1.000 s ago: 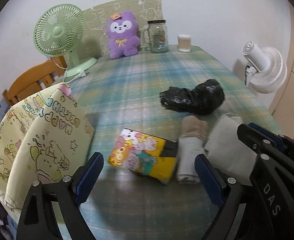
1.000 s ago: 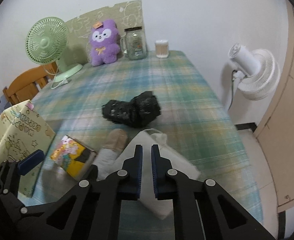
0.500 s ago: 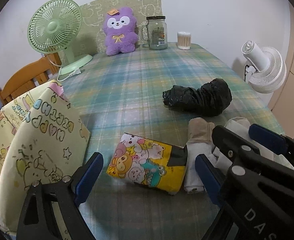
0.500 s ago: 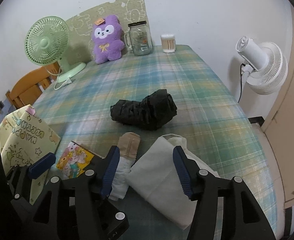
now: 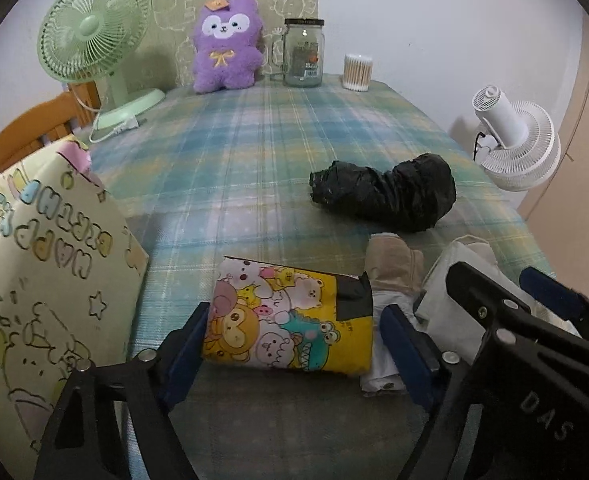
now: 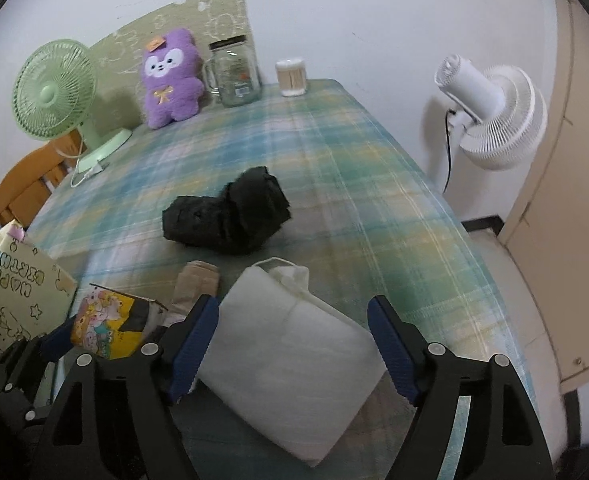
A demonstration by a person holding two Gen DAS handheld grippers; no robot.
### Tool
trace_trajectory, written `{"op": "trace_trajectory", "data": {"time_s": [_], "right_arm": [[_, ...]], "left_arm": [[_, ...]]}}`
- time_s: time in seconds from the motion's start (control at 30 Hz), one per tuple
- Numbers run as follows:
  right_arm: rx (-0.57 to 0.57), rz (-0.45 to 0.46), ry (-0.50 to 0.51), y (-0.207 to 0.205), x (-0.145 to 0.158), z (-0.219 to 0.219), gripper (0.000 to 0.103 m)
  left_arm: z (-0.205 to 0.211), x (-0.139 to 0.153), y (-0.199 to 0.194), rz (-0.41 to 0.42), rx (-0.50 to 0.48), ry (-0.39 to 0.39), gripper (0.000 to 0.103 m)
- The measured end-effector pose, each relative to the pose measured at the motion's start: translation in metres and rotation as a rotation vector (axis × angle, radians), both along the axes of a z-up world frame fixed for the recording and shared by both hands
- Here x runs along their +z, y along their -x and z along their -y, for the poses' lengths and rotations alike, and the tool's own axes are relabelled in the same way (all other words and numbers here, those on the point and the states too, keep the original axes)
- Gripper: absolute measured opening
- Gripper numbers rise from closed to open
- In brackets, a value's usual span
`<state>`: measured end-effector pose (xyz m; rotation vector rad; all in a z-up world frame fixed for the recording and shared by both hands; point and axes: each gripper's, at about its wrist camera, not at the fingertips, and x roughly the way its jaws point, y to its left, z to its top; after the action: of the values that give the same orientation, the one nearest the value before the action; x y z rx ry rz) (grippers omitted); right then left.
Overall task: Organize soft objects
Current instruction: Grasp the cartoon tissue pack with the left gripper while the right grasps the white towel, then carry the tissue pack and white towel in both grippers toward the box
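A yellow cartoon-print pouch point(image 5: 290, 320) lies on the plaid tablecloth point(image 5: 254, 160), and my left gripper point(image 5: 294, 340) straddles it. Its jaws are closing, with a blue pad close to each end of the pouch. Beside the pouch lies a beige and white rolled cloth point(image 5: 390, 272). My right gripper point(image 6: 294, 328) straddles a folded white cloth point(image 6: 290, 360); its jaws are opening and the pads stand clear of it. A black crumpled bundle point(image 6: 230, 212) rests farther out on the table. In the left wrist view, the right gripper point(image 5: 494, 280) shows at the right edge.
A "Happy Birthday" gift bag point(image 5: 42, 264) stands at the left by a wooden chair point(image 5: 26, 128). Along the back wall are a green fan point(image 5: 94, 44), purple plush point(image 5: 226, 48), glass jar point(image 5: 304, 54) and cotton swab tub point(image 5: 357, 72). A white fan point(image 6: 490, 112) stands off the table's right edge.
My right gripper went from shut to wide open over the white cloth. My left gripper came nearer the yellow pouch and its jaws narrowed around it.
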<state>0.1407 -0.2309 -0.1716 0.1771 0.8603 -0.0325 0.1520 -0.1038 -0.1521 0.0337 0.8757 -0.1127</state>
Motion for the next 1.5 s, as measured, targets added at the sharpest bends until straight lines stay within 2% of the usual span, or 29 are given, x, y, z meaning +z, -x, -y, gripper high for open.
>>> {"op": "trace_trajectory", "data": {"time_s": [0.1, 0.27, 0.37, 0.47, 0.63, 0.73, 0.83, 1.27, 1.5], "right_arm": [[-0.001, 0.004, 0.006, 0.003, 0.000, 0.001, 0.080], [-0.013, -0.005, 0.015, 0.006, -0.005, -0.001, 0.080], [0.003, -0.019, -0.028, 0.006, -0.010, 0.002, 0.076], [-0.005, 0.003, -0.016, 0.010, -0.011, 0.002, 0.065], [0.010, 0.003, -0.032, 0.015, -0.011, 0.004, 0.037], [0.031, 0.008, -0.033, 0.018, -0.007, 0.001, 0.025], [0.046, 0.031, -0.006, 0.021, 0.002, -0.005, 0.024], [0.066, 0.115, -0.007, 0.034, 0.048, -0.012, 0.024], [0.075, 0.131, 0.015, 0.040, 0.072, -0.014, 0.024]], "left_arm": [[0.001, 0.003, 0.005, 0.020, 0.009, -0.021, 0.078], [0.009, 0.007, 0.014, 0.062, -0.001, -0.096, 0.075], [0.013, 0.006, 0.017, 0.072, -0.011, -0.130, 0.074], [0.016, 0.005, 0.017, 0.068, -0.019, -0.145, 0.074], [0.024, 0.005, 0.021, 0.071, -0.036, -0.149, 0.073], [0.027, 0.007, 0.023, 0.083, -0.046, -0.157, 0.073], [0.026, 0.010, 0.026, 0.093, -0.042, -0.153, 0.073], [0.027, 0.050, 0.039, 0.161, -0.042, -0.107, 0.073], [0.026, 0.070, 0.047, 0.159, -0.057, -0.091, 0.073]]}}
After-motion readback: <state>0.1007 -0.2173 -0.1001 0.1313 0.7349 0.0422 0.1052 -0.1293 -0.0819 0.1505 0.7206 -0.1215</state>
